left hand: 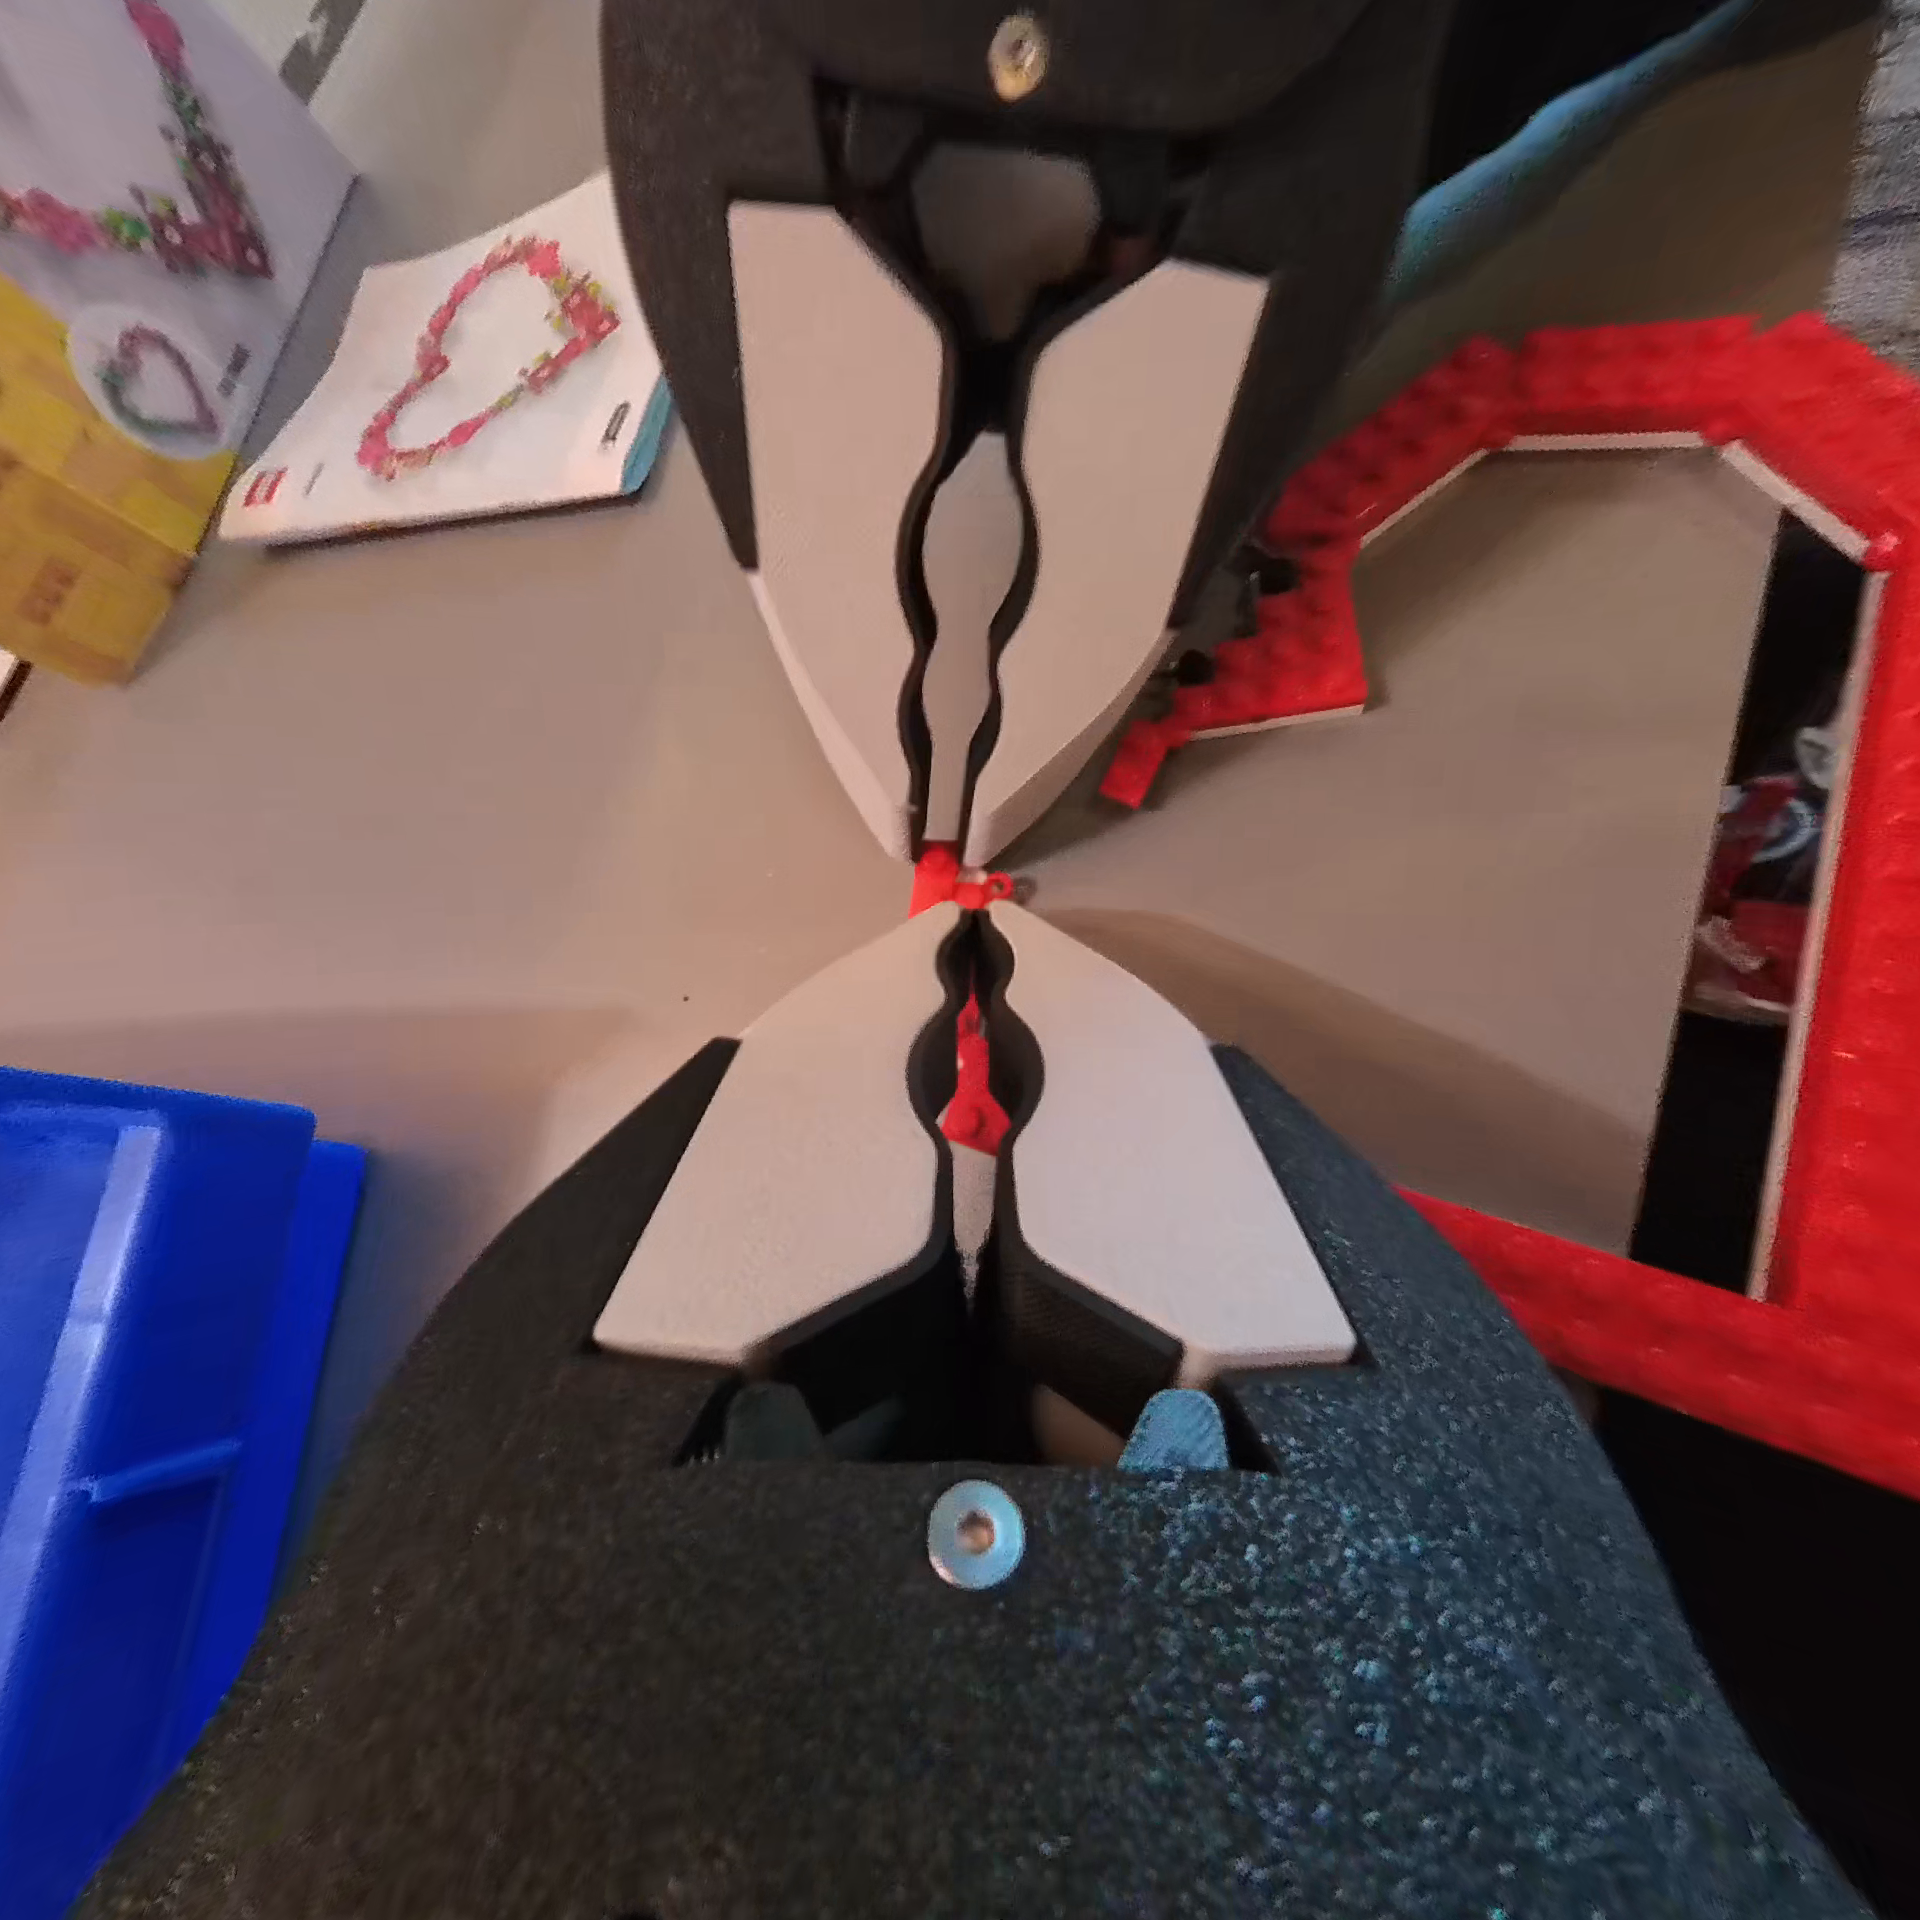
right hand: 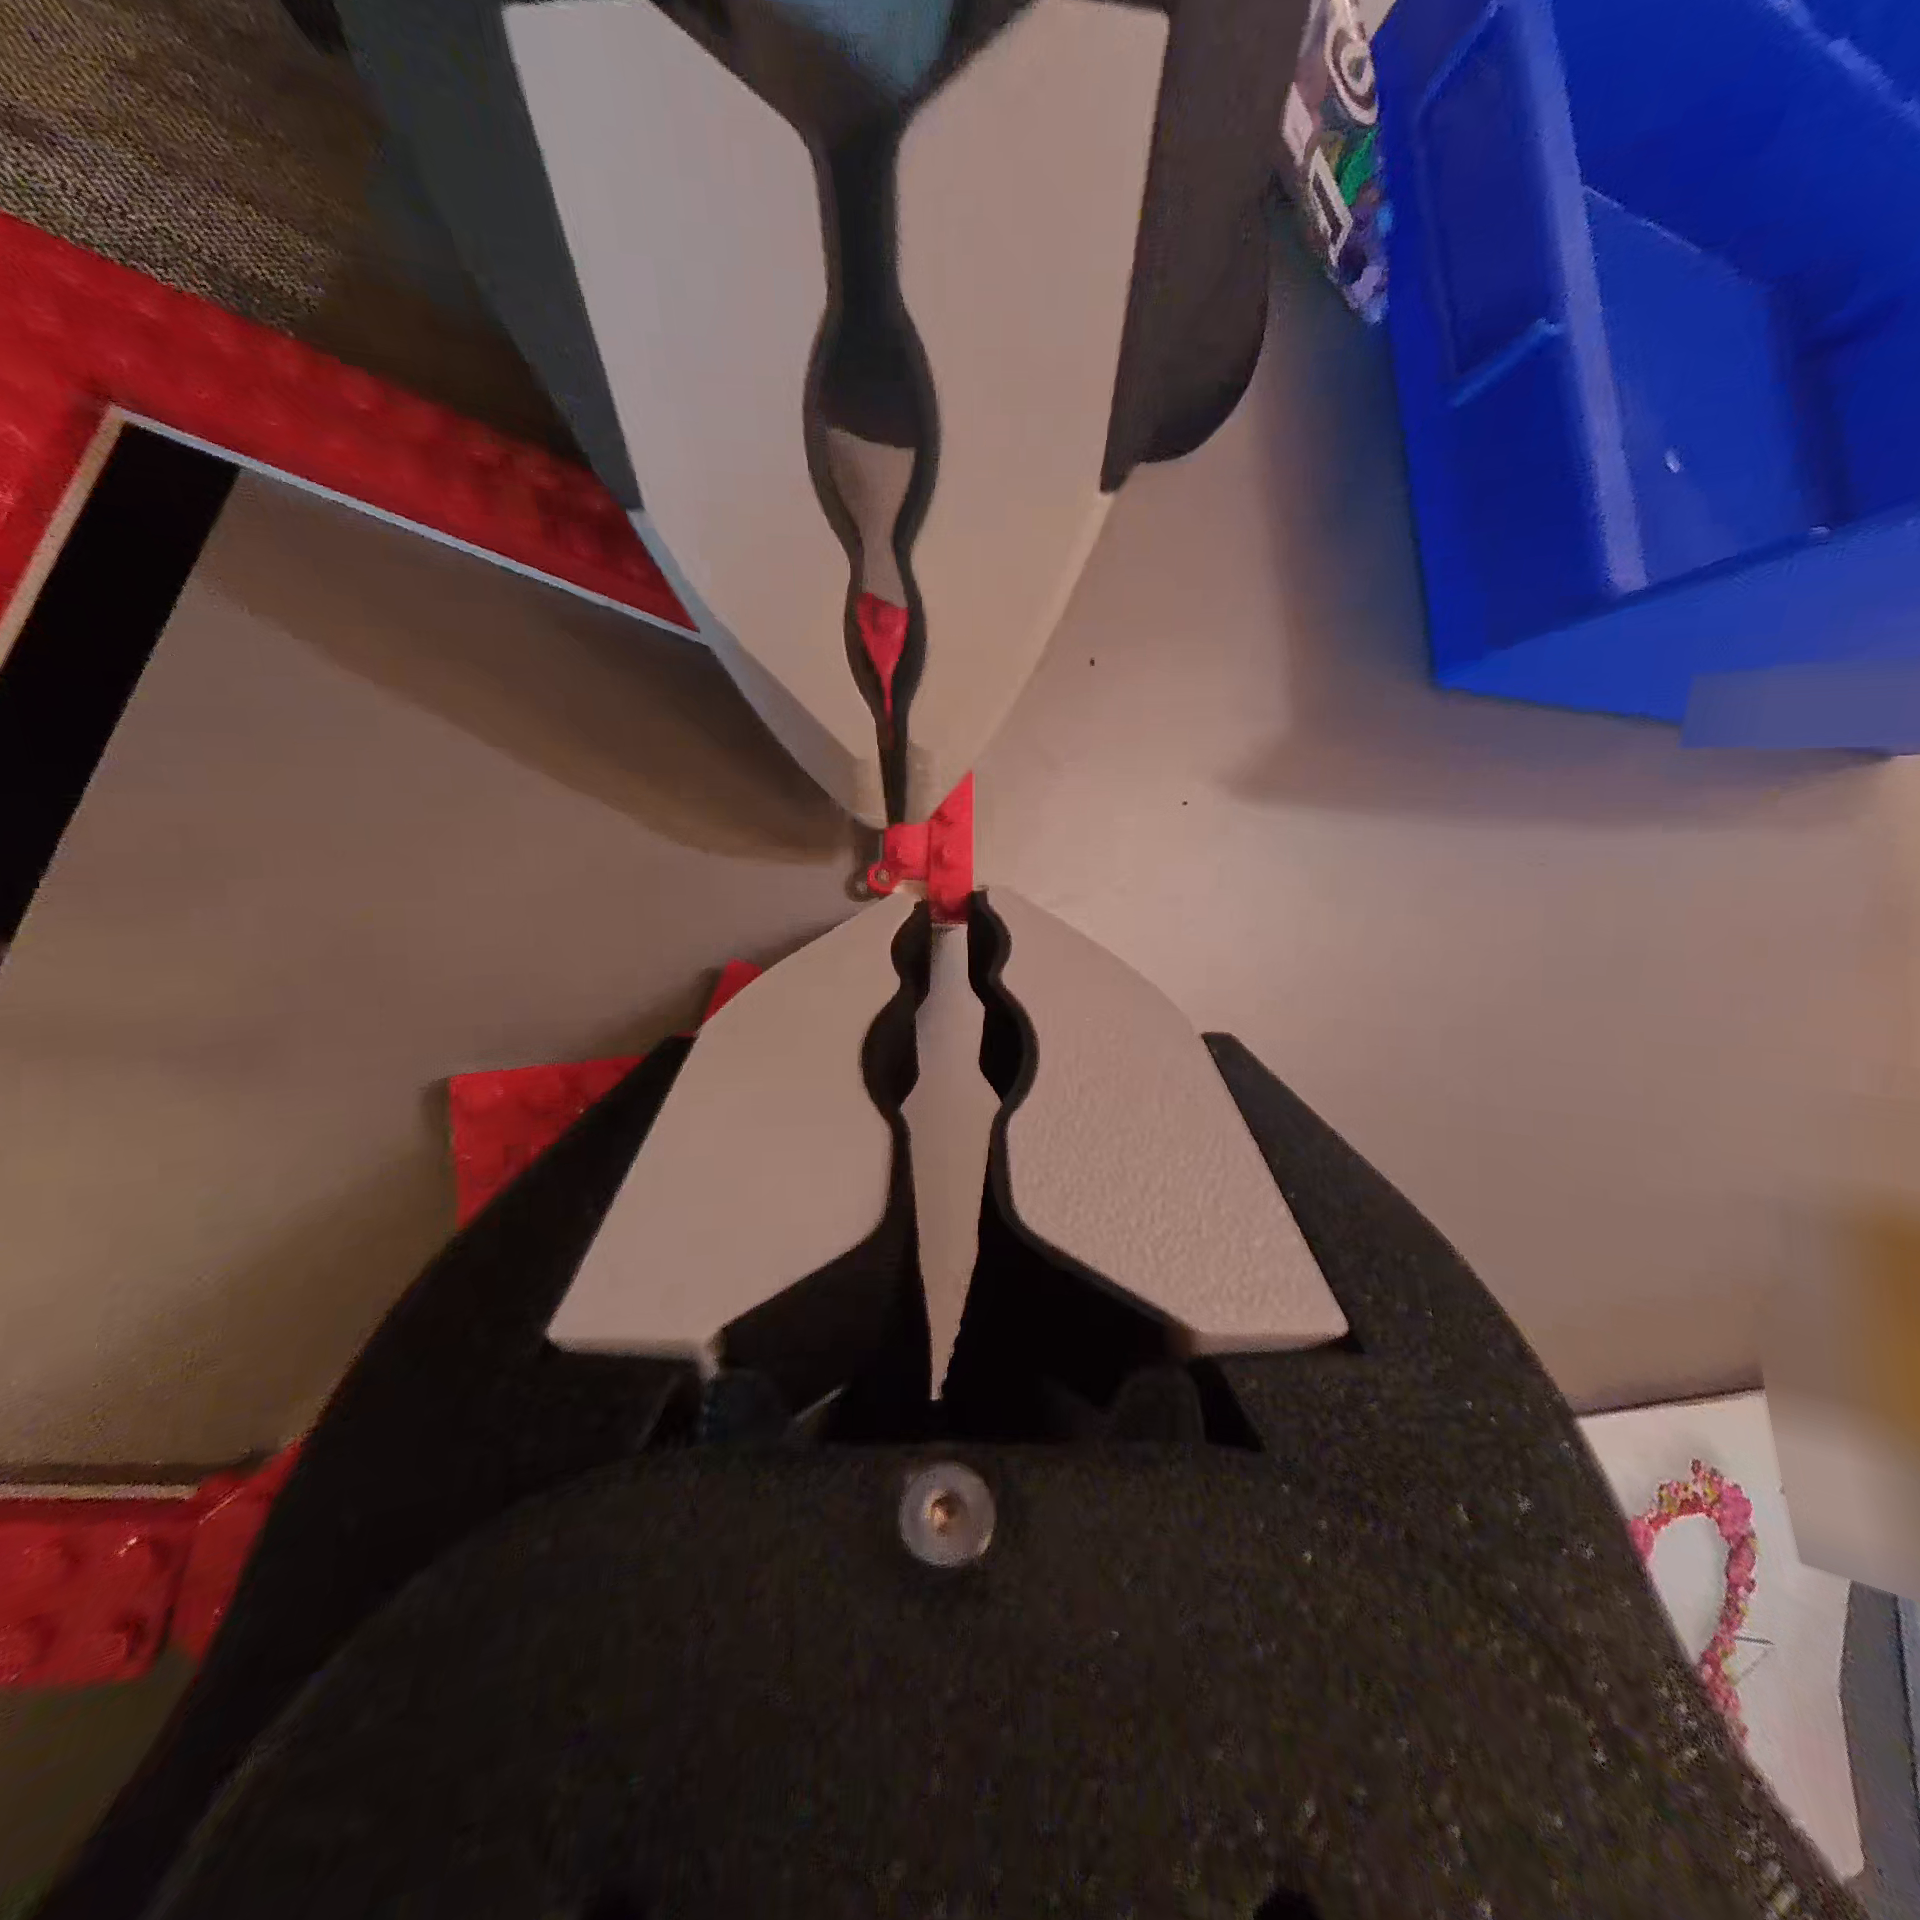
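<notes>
My left gripper point(left hand: 961, 920) and my right gripper point(right hand: 943, 914) meet tip to tip above the beige table point(left hand: 416, 831). The left gripper is shut on a thin red brick plate point(left hand: 971, 1101) that runs back between its fingers; the plate also shows in the right wrist view point(right hand: 883, 634). The right gripper is shut on the end of a small red brick piece point(right hand: 940, 847) with a little clip on its side. That piece point(left hand: 940, 883) sits right at the left gripper's tips. In the left wrist view the right gripper point(left hand: 940, 831) comes in from above. In the right wrist view the left gripper point(right hand: 899, 805) comes in from above.
A large red frame of brick plates point(left hand: 1860, 727) lies on the table on one side and also shows in the right wrist view point(right hand: 312, 416). A blue bin point(left hand: 156, 1351) stands on the other side. A booklet point(left hand: 468, 364) and a box point(left hand: 125, 312) lie farther back. Less than 4 cm separates the two grippers' tips.
</notes>
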`<state>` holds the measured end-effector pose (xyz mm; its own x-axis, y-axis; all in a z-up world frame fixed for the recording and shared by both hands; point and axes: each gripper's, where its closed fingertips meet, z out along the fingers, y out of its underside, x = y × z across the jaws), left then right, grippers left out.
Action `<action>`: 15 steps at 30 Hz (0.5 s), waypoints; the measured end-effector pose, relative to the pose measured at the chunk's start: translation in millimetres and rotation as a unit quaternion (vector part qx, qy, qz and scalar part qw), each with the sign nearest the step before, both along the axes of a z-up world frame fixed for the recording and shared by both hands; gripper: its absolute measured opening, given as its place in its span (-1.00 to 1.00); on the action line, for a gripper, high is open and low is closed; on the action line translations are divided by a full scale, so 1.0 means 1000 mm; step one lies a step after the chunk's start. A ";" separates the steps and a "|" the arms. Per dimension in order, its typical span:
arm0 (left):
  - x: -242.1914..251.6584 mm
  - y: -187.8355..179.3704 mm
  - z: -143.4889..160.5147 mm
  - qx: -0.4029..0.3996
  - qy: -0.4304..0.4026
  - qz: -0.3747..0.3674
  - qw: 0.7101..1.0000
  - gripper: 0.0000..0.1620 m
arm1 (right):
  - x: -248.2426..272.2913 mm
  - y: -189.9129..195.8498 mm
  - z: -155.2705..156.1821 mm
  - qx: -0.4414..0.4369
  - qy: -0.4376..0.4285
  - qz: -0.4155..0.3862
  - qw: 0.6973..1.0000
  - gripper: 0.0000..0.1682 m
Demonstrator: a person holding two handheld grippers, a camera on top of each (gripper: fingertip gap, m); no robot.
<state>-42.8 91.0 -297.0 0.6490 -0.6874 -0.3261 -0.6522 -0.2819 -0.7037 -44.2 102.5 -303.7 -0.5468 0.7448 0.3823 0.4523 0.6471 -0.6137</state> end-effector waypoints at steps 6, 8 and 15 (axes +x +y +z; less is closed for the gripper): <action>0.000 0.001 -0.004 -0.018 0.005 0.005 1.000 -1.00 | 0.002 0.001 0.000 0.003 -0.008 -0.012 1.000 -0.92; 0.000 0.002 -0.004 -0.021 0.005 0.009 1.000 -1.00 | 0.002 0.001 0.000 0.024 -0.005 -0.008 1.000 -0.92; -0.002 0.003 -0.004 -0.018 0.005 0.014 1.000 -1.00 | 0.001 0.004 0.011 0.048 -0.009 -0.009 0.999 -0.92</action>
